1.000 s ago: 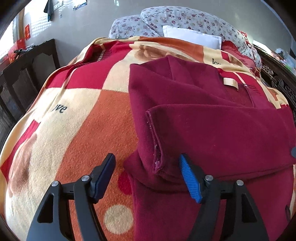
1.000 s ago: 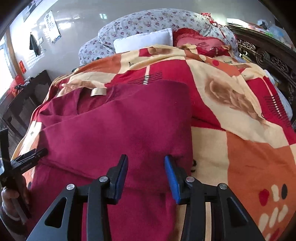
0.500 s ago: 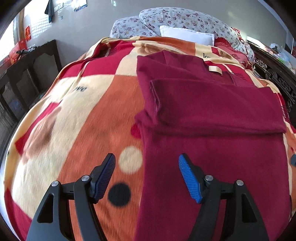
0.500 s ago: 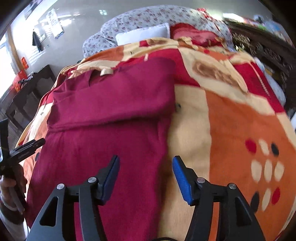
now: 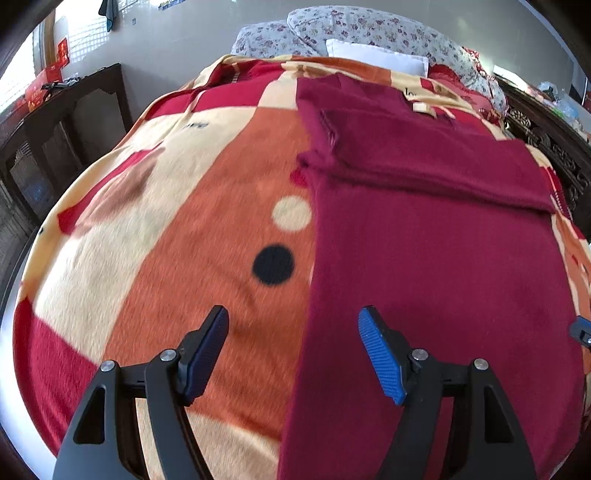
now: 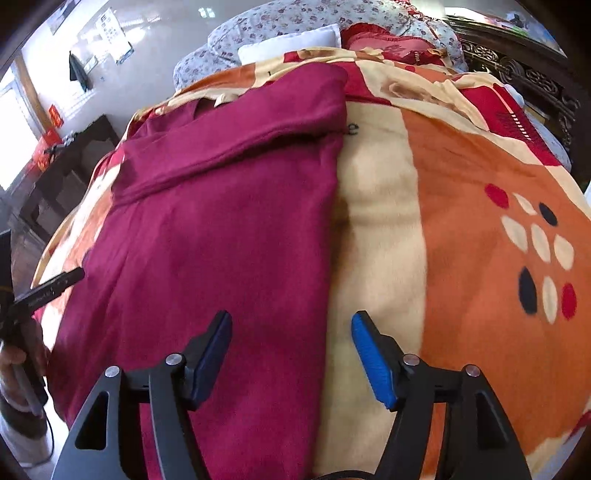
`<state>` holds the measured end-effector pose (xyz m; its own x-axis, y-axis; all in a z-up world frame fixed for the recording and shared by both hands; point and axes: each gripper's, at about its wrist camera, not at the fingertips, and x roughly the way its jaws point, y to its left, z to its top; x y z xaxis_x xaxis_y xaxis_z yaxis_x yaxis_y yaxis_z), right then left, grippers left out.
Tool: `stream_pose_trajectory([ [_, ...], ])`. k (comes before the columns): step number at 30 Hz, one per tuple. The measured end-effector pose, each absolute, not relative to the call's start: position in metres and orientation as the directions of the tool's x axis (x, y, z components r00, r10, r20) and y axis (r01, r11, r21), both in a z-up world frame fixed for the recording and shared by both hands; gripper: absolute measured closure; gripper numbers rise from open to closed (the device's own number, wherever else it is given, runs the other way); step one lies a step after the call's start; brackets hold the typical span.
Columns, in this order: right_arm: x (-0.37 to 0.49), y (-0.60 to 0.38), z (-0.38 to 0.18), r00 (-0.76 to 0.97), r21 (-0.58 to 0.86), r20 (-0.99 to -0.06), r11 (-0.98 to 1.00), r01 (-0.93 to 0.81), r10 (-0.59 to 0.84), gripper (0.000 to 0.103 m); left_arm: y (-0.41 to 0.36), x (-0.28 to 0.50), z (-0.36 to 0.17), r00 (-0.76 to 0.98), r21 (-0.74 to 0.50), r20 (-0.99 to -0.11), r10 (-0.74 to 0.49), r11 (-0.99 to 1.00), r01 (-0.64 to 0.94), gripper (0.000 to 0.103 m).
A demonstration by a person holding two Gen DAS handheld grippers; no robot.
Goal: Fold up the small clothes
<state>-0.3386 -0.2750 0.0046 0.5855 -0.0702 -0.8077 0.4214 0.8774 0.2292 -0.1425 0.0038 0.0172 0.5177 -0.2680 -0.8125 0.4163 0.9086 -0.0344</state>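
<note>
A dark red garment [image 5: 424, 258] [image 6: 221, 229] lies flat on the patterned blanket, its sleeves folded across the chest near the collar. My left gripper [image 5: 293, 332] hovers open above the garment's left side edge, one finger over blanket, the other over cloth, nothing pinched. My right gripper [image 6: 291, 336] straddles the garment's right side edge; its jaws are opening and the pads do not press the cloth. The left tool and the hand holding it [image 6: 33, 295] show at the left rim of the right wrist view.
The blanket [image 5: 184, 221] in orange, cream and red covers the bed. Floral pillows [image 5: 369, 33] and a white pillow [image 6: 291, 42] lie at the head. Dark carved wood [image 6: 524, 77] borders the right side; a dark cabinet [image 5: 62, 122] stands left.
Both grippers pulled back from the folded sleeve area toward the garment's lower part. The right gripper's jaws widened. The folded sleeves stay lying on the chest.
</note>
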Motion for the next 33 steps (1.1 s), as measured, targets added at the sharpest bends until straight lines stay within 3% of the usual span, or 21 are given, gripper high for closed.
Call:
stream_pose_trajectory([
  [7, -0.362, -0.264, 0.004, 0.586, 0.271, -0.810, 0.877, 0.396, -0.014, 0.021, 0.014, -0.161, 0.010, 0.479, -0.075, -0.826, -0.298, 0.900, 0.430, 0.026],
  [17, -0.391, -0.252, 0.003, 0.578, 0.305, -0.814, 0.886, 0.349, 0.053, 0.020, 0.044, -0.191, 0.010, 0.410, -0.122, -0.844, -0.347, 0.867, 0.483, 0.026],
  [33, -0.409, -0.238, 0.003, 0.618, 0.480, -0.741, 0.851, 0.214, 0.263, 0.018, 0.051, -0.220, 0.002, 0.344, -0.149, -0.865, -0.366, 0.841, 0.520, 0.004],
])
